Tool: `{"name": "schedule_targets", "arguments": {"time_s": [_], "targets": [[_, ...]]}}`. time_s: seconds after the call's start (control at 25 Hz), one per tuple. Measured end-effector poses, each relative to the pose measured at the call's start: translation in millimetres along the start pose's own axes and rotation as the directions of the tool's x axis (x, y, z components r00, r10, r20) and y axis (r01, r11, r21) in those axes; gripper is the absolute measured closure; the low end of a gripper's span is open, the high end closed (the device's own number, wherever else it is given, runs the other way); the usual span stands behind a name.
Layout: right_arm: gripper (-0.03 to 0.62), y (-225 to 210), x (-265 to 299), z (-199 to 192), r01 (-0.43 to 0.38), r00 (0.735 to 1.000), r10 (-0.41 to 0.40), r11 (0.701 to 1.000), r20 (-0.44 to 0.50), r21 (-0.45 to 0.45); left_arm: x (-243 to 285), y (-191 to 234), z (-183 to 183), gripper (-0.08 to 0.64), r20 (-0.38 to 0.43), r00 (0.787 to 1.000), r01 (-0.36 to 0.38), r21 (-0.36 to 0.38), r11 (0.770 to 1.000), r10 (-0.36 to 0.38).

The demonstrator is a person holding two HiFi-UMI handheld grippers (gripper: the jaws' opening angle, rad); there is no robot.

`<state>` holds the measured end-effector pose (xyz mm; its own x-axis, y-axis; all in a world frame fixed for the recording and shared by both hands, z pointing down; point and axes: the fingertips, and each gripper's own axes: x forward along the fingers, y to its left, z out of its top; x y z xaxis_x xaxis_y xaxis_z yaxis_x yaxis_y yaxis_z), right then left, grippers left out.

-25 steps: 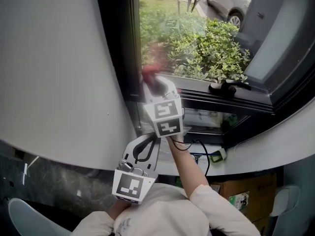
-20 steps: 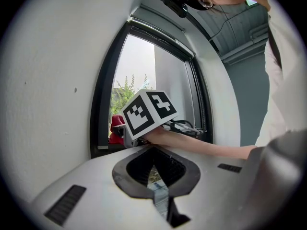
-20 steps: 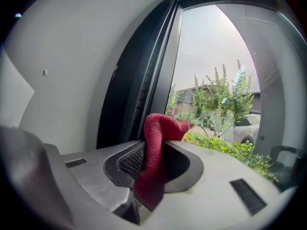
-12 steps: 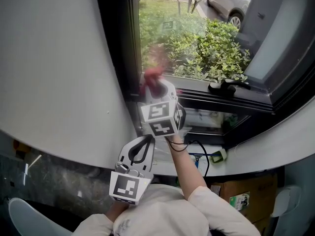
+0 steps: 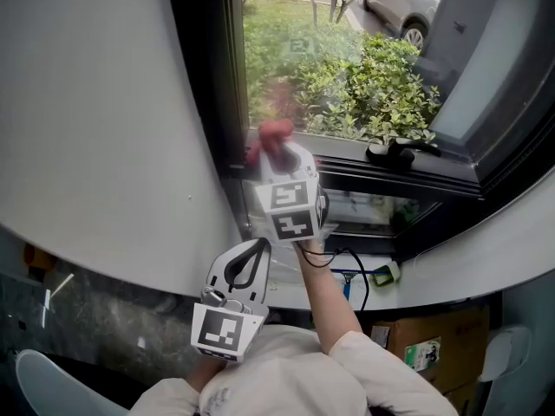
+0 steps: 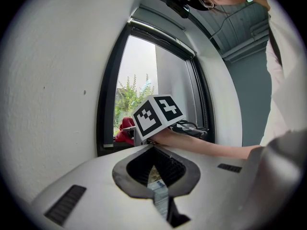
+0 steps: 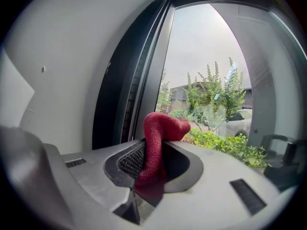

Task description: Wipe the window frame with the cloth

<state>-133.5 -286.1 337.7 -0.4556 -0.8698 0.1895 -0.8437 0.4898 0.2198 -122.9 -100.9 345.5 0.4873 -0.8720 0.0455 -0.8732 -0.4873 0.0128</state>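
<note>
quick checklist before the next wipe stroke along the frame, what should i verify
1. Cloth clamped in the right gripper jaws: ok.
2. Cloth touching the window frame: cannot tell.
3. Left gripper held low, out of the way, jaws together and empty: ok.
4. Bottom rail free of obstacles: not ok, the handle sits on it further right.

The right hand-held gripper (image 7: pixel 151 172) pinches a red cloth (image 7: pixel 160 128), whose free end rises and folds over rightward. Beyond it stands the dark window frame (image 7: pixel 125 95), with green shrubs (image 7: pixel 230 146) and what may be a parked car (image 7: pixel 241 116) outside.
</note>
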Motion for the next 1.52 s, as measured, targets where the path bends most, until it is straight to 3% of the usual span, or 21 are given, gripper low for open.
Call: {"name": "schedule_targets", "arguments": {"time_s": [1.52], "targets": [[0.495, -57, -28, -17, 0.06, 0.998, -0.058, 0.995, -0.022, 0.077, 19, -24, 2, 0.551, 0.016, 0.996, 0.093, -0.002, 0.996, -0.093]]}}
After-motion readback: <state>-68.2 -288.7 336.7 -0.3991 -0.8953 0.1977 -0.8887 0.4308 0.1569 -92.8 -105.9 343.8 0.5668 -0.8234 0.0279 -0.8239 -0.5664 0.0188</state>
